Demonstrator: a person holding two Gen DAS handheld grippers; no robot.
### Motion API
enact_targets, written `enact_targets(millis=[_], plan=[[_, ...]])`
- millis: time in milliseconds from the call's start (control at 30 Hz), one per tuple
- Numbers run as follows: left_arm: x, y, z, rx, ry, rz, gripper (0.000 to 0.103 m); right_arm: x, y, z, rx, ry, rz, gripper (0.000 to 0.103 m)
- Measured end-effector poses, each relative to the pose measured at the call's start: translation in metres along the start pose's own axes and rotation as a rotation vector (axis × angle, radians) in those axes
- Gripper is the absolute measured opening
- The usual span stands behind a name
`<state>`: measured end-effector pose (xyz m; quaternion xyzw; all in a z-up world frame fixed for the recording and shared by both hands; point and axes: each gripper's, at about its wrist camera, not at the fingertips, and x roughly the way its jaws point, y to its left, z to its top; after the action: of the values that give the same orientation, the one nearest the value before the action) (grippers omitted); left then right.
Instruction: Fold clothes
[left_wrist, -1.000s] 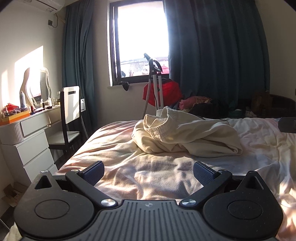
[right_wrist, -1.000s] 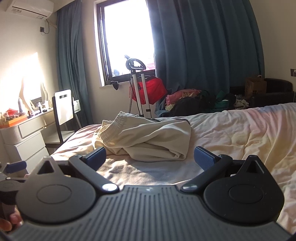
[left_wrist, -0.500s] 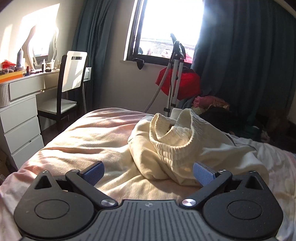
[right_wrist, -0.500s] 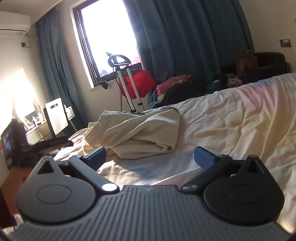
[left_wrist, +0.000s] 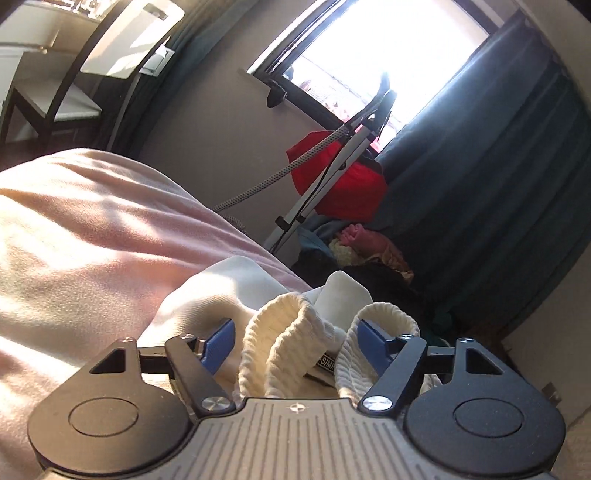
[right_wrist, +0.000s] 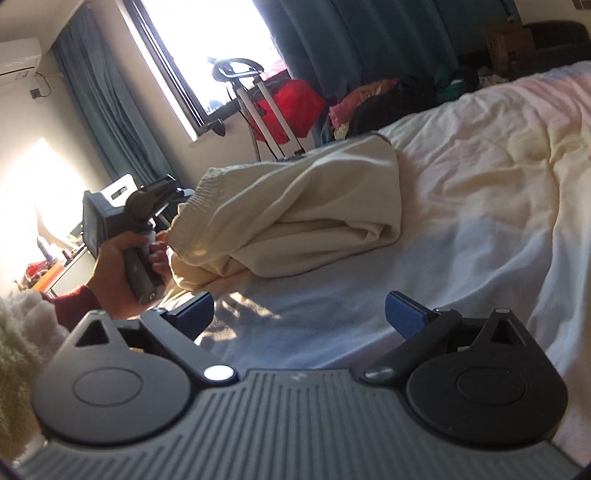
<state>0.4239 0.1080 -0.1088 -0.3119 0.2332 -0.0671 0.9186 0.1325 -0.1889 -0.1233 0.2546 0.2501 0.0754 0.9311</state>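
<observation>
Two tongs work one crumpled cream cotton garment (right_wrist: 295, 221) on the bed (right_wrist: 480, 184): left tongs (left_wrist: 293, 341) gape around its ribbed waistband (left_wrist: 284, 339), not yet closed; right tongs (right_wrist: 297, 314) wait wide open, empty, nearby. Next, probably pinch, lift, spread.

Left wrist view: label (left_wrist: 327, 363) in the ribbed waistband (left_wrist: 291, 339) is part-covered by folds, print unreadable; chair (left_wrist: 92, 70) at far left is cut by the top edge; window (left_wrist: 369, 55) is blown out to white. Right wrist view: left gripper (right_wrist: 177, 199) has its fingertips hidden behind the cream garment (right_wrist: 295, 218), jaw spacing not readable; items on the dresser (right_wrist: 48, 269) at far left are too small to identify; air conditioner (right_wrist: 18, 59) is clipped by the left edge.
</observation>
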Motion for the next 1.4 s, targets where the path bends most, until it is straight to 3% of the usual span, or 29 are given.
enact_targets(millis=[33, 67, 200, 333, 467, 633, 833, 1000, 1100, 1333, 1400], plan=[[0.006, 0.000, 0.002, 0.010, 0.017, -0.008, 0.048, 0.007, -0.005, -0.001, 0.029, 0.021, 0.009, 0.101], [0.012, 0.001, 0.004, 0.020, 0.034, -0.016, 0.047, 0.012, -0.008, -0.002, 0.056, 0.035, 0.014, 0.101], [0.001, -0.031, 0.006, 0.283, 0.054, -0.005, 0.028, 0.020, -0.012, -0.003, 0.080, 0.035, 0.015, 0.101], [-0.046, -0.063, 0.000, 0.378, 0.046, -0.045, 0.014, 0.011, -0.006, -0.002, 0.050, -0.004, -0.007, 0.101], [-0.123, -0.092, -0.027, 0.353, 0.000, -0.147, 0.013, -0.013, 0.001, 0.007, -0.028, -0.116, -0.078, 0.101], [-0.227, -0.119, -0.073, 0.362, -0.025, -0.212, 0.012, -0.049, -0.001, 0.015, -0.017, -0.214, -0.046, 0.101], [-0.323, -0.126, -0.111, 0.357, -0.040, -0.217, 0.011, -0.078, -0.003, 0.013, 0.014, -0.236, 0.026, 0.101], [-0.379, -0.100, -0.127, 0.307, -0.033, -0.225, 0.011, -0.097, -0.017, 0.006, 0.148, -0.211, 0.074, 0.101], [-0.394, -0.077, -0.128, 0.287, -0.030, -0.205, 0.011, -0.103, -0.024, 0.004, 0.199, -0.188, 0.073, 0.101], [-0.392, -0.007, -0.108, 0.056, 0.002, -0.218, 0.012, -0.070, -0.050, -0.007, 0.416, -0.030, 0.106, 0.100], [-0.386, 0.004, -0.101, 0.024, 0.005, -0.233, 0.012, -0.058, -0.047, -0.012, 0.402, -0.011, 0.101, 0.095]])
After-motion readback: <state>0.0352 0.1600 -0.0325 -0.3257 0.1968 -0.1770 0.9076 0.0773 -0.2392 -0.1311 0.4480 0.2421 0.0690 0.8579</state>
